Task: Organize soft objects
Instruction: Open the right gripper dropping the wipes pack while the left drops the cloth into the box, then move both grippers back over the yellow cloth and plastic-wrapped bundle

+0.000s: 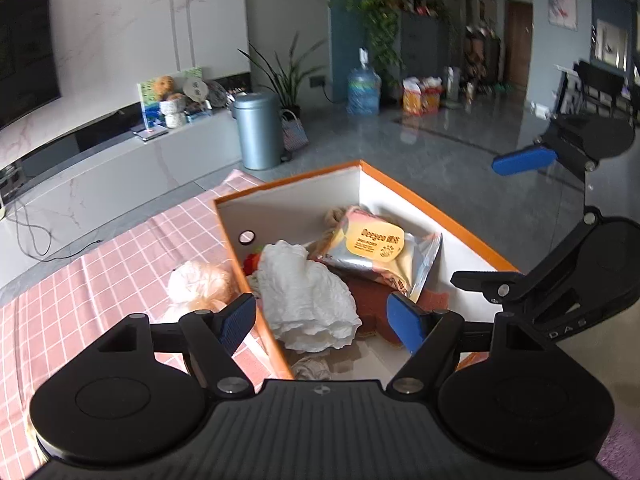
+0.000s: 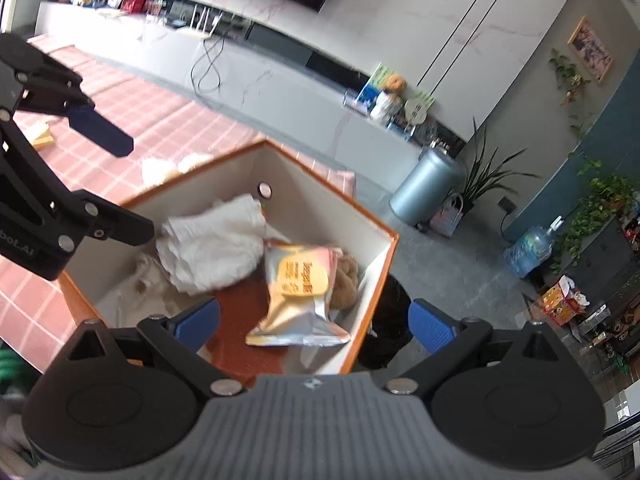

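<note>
Left wrist: left gripper spread, empty, above white cloth and wipes pack already stowed inside box; right wrist: right gripper spread, empty, wipes pack between jaws below.

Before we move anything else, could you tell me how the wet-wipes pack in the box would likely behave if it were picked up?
The wet-wipes pack looks like a soft foil pouch, so it would probably sag rather than stay flat. Its shiny film may be slippery. It leans on other things in the box, so it could slide if nudged.
</note>
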Motion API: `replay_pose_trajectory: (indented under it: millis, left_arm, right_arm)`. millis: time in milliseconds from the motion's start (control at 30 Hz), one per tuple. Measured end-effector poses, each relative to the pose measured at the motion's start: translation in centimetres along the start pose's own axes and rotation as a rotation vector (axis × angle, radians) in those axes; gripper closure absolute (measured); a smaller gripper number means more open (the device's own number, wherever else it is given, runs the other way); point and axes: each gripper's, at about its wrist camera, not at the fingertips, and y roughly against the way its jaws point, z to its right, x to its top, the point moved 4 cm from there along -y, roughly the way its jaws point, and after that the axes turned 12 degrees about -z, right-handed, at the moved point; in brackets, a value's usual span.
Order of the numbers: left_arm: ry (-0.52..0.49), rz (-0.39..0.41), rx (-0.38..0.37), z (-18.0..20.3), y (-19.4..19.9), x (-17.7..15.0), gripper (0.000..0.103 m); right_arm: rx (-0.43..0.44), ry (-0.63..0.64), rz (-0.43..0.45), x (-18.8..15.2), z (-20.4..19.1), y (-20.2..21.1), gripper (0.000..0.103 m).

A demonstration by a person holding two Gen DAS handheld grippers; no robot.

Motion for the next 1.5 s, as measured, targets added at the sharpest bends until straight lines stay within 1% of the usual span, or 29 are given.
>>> replay_pose_trajectory:
  millis: [100,200,367,500,633,833,967,1167,1267,1333,1400,1500]
  left_arm:
    - [0.028,0.030,0.023,-0.8,1.2,-1.1,0.015]
    - [0.071,0.057,0.051,-1.9,2.2,-2.5,0.015]
    - [0.180,0.101,0.060,-4.3,3.8,-5.2,0.015]
    - [0.265,0.119,0.071,-6.5,4.9,-7.3,0.015]
    - [0.333,0.132,0.099,-8.8,6.0,-9.6,0.015]
    - [0.449,0.136,0.144,-12.4,7.4,-12.9,0.015]
    - [0.522,0.128,0.166,-14.6,7.5,-15.1,0.015]
    - [0.613,0.102,0.196,-17.4,7.4,-18.3,0.015]
    - [0.643,0.087,0.214,-18.2,7.0,-19.7,0.015]
    - [0.656,0.073,0.231,-18.6,6.7,-20.3,0.013]
    - [0.668,0.059,0.255,-19.1,6.2,-20.7,0.012]
    - [0.677,0.037,0.264,-19.8,5.3,-20.9,0.011]
  right_arm:
    - [-0.016,-0.028,0.035,0.2,-0.8,1.0,0.004]
    - [-0.010,-0.079,0.072,0.5,-1.7,1.8,0.003]
    - [0.048,-0.176,0.136,1.2,-3.9,2.9,0.003]
    - [0.101,-0.244,0.202,2.1,-5.8,3.5,0.003]
    - [0.143,-0.241,0.253,3.4,-8.7,3.8,0.003]
    - [0.217,-0.219,0.296,5.6,-13.1,3.6,0.003]
    - [0.250,-0.191,0.295,6.9,-16.3,2.6,0.003]
    - [0.286,-0.160,0.244,8.1,-20.2,0.0,0.004]
    - [0.293,-0.156,0.209,8.4,-21.3,-1.5,0.004]
    - [0.304,-0.153,0.185,8.6,-22.0,-2.4,0.004]
    - [0.302,-0.147,0.163,8.8,-22.4,-3.3,0.004]
    - [0.304,-0.131,0.128,9.1,-22.9,-4.3,0.004]
